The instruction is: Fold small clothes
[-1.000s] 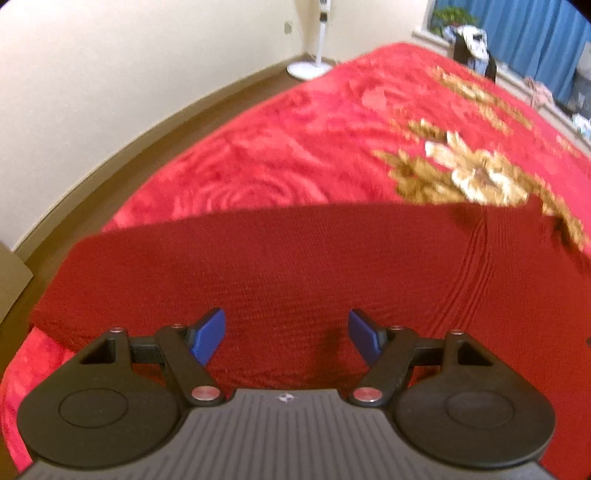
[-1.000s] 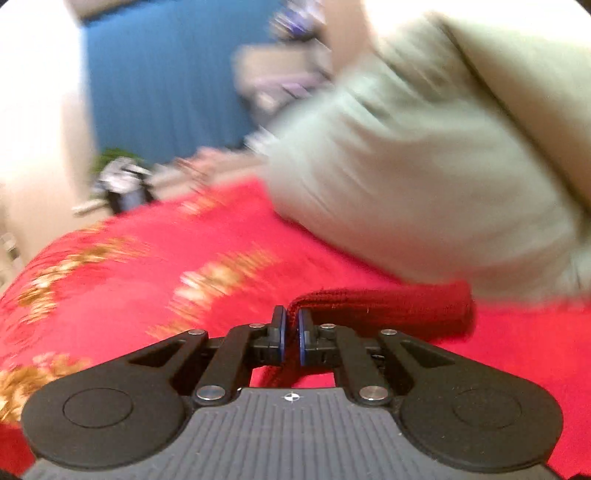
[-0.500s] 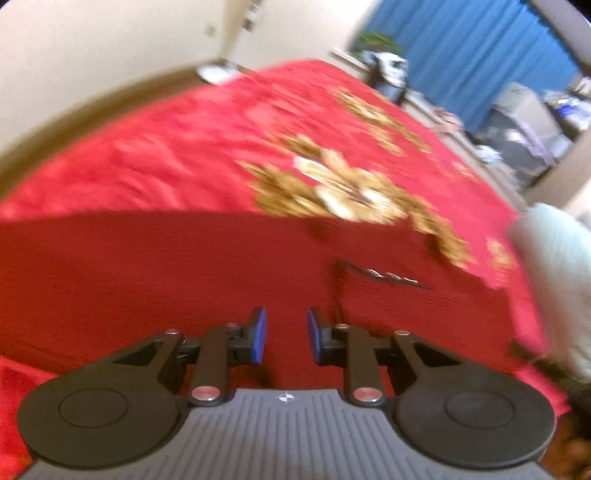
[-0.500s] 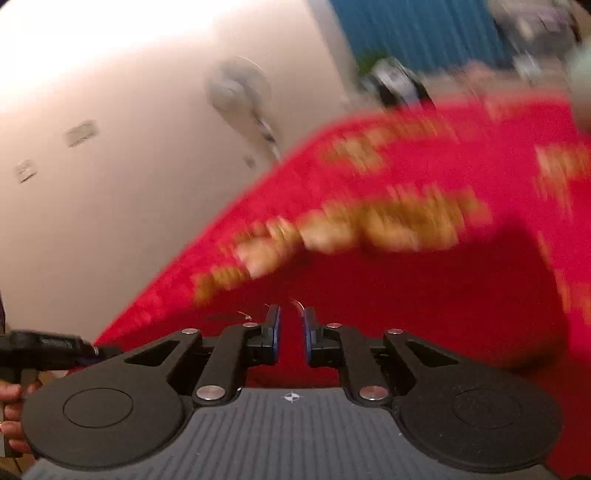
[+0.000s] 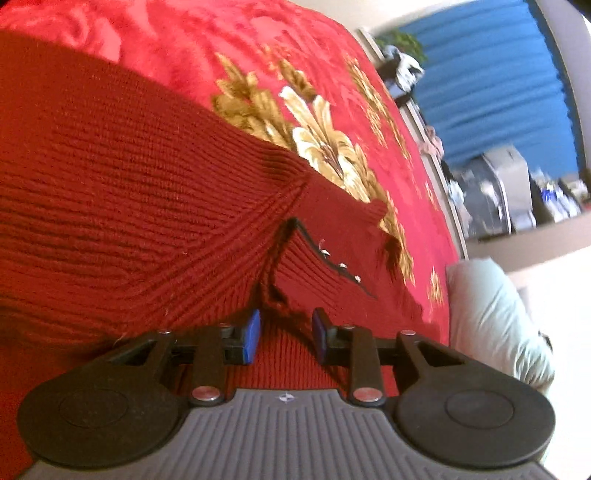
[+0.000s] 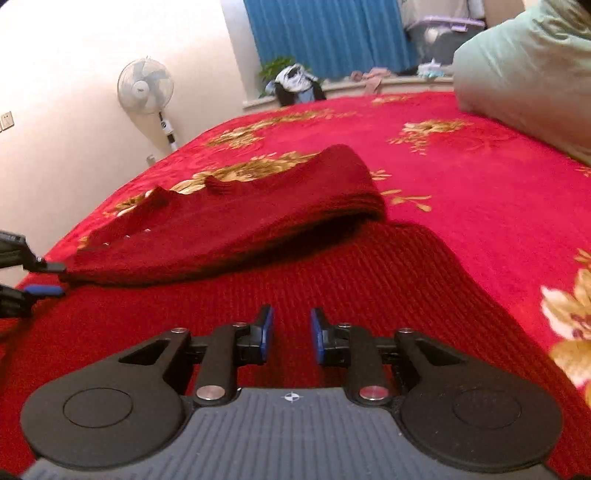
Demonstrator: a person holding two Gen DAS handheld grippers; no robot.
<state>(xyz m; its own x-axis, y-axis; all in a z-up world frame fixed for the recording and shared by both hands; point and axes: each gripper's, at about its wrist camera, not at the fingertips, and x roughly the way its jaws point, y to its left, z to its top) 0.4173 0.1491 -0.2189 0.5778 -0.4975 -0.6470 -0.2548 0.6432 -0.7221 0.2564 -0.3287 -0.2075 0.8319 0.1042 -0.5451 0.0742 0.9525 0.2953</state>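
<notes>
A dark red knitted sweater (image 5: pixel 140 206) lies on the red flowered bedspread (image 5: pixel 280 55). In the right wrist view one part of the sweater (image 6: pixel 236 221) is folded over onto the flat lower layer (image 6: pixel 369 273). My left gripper (image 5: pixel 284 334) is open and empty, low over the knit near a crease and a small row of fasteners (image 5: pixel 341 266). My right gripper (image 6: pixel 291 330) is open and empty just above the flat layer. The left gripper's fingertips (image 6: pixel 44 290) show at the far left edge of the right wrist view, at the sweater's edge.
A pale green pillow (image 6: pixel 528 74) lies at the bed's right side, also in the left wrist view (image 5: pixel 495 317). A white standing fan (image 6: pixel 146 86) is by the wall. Blue curtains (image 6: pixel 325 33), a plant and clutter sit along the far sill.
My right gripper carried a sweater part across, then opened and let it go; it now lies folded over. My left gripper swung right and lower, narrowed, then opened somewhat.
</notes>
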